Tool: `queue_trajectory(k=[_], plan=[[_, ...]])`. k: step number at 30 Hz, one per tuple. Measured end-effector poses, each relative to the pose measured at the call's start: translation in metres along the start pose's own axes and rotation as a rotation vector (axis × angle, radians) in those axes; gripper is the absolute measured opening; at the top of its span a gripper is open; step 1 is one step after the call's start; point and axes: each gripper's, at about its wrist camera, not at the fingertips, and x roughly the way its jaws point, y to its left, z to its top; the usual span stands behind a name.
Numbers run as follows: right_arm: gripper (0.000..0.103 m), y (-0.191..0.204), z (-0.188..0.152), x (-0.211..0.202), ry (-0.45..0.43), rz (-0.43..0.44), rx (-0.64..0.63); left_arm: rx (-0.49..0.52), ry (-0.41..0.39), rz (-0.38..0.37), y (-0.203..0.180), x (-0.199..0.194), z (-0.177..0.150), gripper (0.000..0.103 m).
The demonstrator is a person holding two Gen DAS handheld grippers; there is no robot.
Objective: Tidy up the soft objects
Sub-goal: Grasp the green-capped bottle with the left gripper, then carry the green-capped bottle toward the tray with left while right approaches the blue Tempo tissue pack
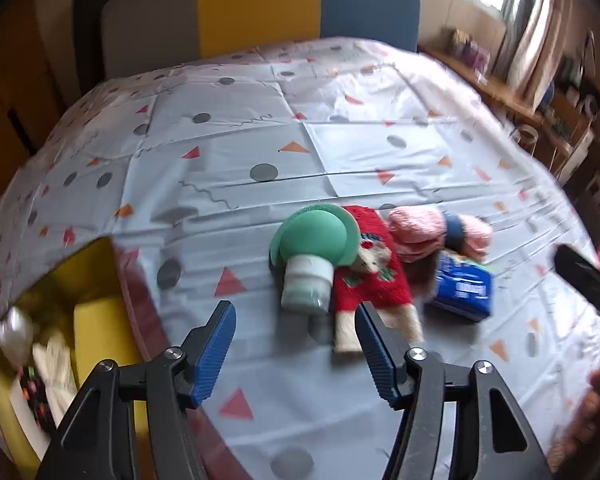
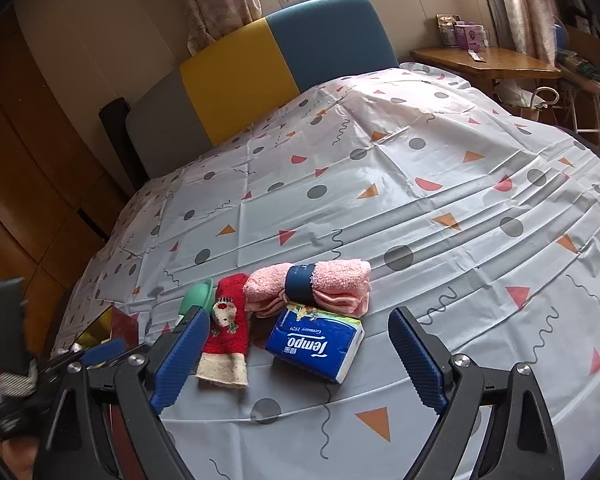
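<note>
- The left gripper (image 1: 296,344) hangs over the near edge of the bed with its ribbed blue pads apart and nothing between them; the cream cuff of the red sock (image 1: 370,276) lies just beyond its right pad.
- The right gripper (image 2: 296,354) is spread wide and empty above the bed sheet (image 2: 440,208), with the tissue pack (image 2: 316,344) lying between and just past its fingers.
- The tissue pack is a soft blue plastic-wrapped block with white lettering.
- The red sock, fuzzy knit with a reindeer figure, lies flat and lengthwise just left of the pack.
- Left of the sock, touching it, a green mushroom-shaped toy (image 1: 314,252) lies tipped on its side, smooth round cap and pale stem.
- Behind the pack, a rolled pink towel (image 2: 324,288), fluffy terry, is bound by a dark blue band.
- Beside the bed, at the left, a yellow bin (image 1: 96,328) holds crumpled items.
- The sheet is glossy, creased, printed with triangles, dots and squiggles.
</note>
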Motion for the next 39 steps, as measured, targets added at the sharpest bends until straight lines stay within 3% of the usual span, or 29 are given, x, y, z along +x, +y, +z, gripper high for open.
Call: queue_trajectory(k=[1,7,8,9,12,16,21,31,39], plan=[[0.092,0.000,0.000,0.000,0.000,0.002,0.003,0.005,0.012,0.000,-0.002,0.008,0.004,0.054],[0.092,-0.005,0.001,0.002,0.010,0.015,0.034,0.014,0.067,-0.015,-0.010,0.051,0.018,0.053],[0.092,-0.006,0.001,0.002,0.013,0.020,0.041,0.006,0.081,-0.026,-0.009,0.056,0.018,0.049],[0.092,-0.007,0.001,0.003,0.013,0.019,0.042,-0.003,0.093,-0.030,-0.008,0.062,0.018,0.037],[0.092,-0.007,0.001,0.003,0.008,0.011,0.039,-0.018,0.079,-0.054,-0.006,0.068,0.017,0.036],[0.092,-0.009,0.002,0.004,0.007,0.003,0.044,-0.048,0.032,-0.094,-0.005,0.051,0.008,0.036],[0.092,-0.015,0.002,0.004,0.007,-0.012,0.065,0.006,-0.036,-0.085,-0.015,0.013,-0.014,0.036],[0.092,-0.036,0.000,0.009,0.035,-0.028,0.165,0.024,-0.025,-0.157,-0.032,-0.035,-0.081,0.036],[0.092,-0.041,-0.005,0.023,0.100,-0.029,0.183,0.189,-0.001,-0.148,-0.064,-0.041,-0.140,0.036]])
